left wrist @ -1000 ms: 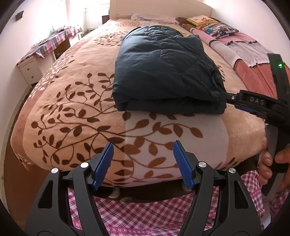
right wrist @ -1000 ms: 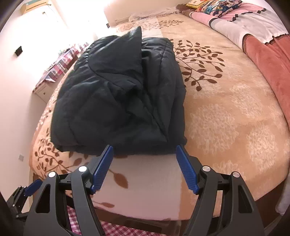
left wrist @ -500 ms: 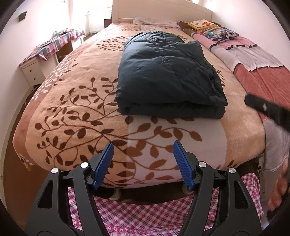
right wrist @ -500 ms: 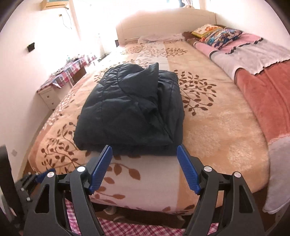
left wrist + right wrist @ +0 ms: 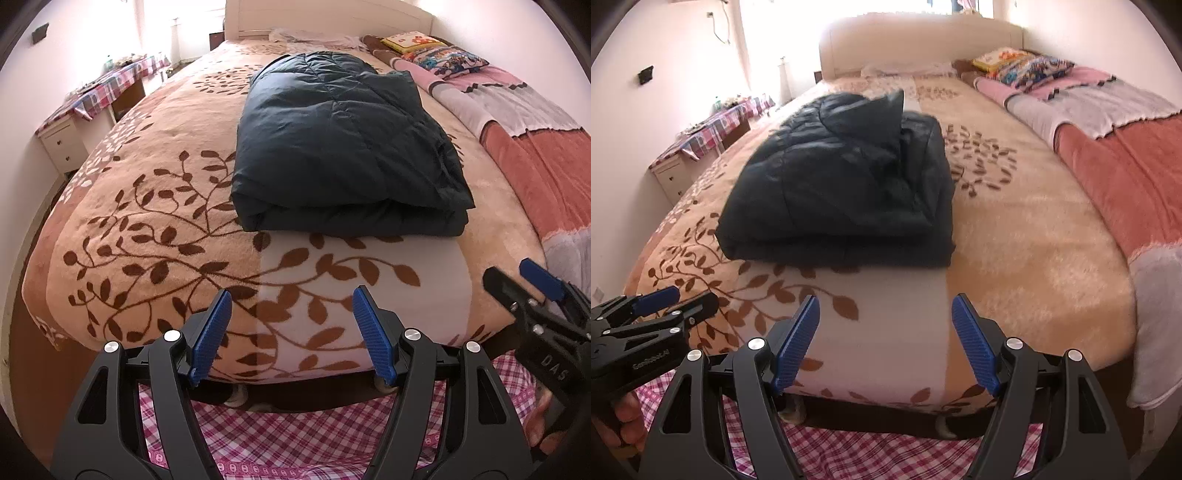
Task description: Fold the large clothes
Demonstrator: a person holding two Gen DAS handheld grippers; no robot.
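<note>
A dark navy padded jacket [image 5: 343,147] lies folded into a thick rectangle on the bed [image 5: 147,221]. It also shows in the right wrist view [image 5: 842,184], with one corner sticking up at its far side. My left gripper [image 5: 291,332] is open and empty, held off the foot of the bed, well short of the jacket. My right gripper [image 5: 884,339] is open and empty too, beside it at the bed's foot. Each gripper shows at the edge of the other's view: the right one [image 5: 532,295], the left one [image 5: 665,306].
The bed carries a beige blanket with brown leaf print [image 5: 1015,240]. A pink, grey and red blanket [image 5: 535,140] and pillows [image 5: 439,55] lie along its right side. A white nightstand and a checked-cloth table [image 5: 92,99] stand at the left wall. Pink checked fabric [image 5: 295,443] is below the grippers.
My right gripper has let go of the jacket's near right corner and pulled back to the foot of the bed. The left gripper has barely moved. The jacket lies still.
</note>
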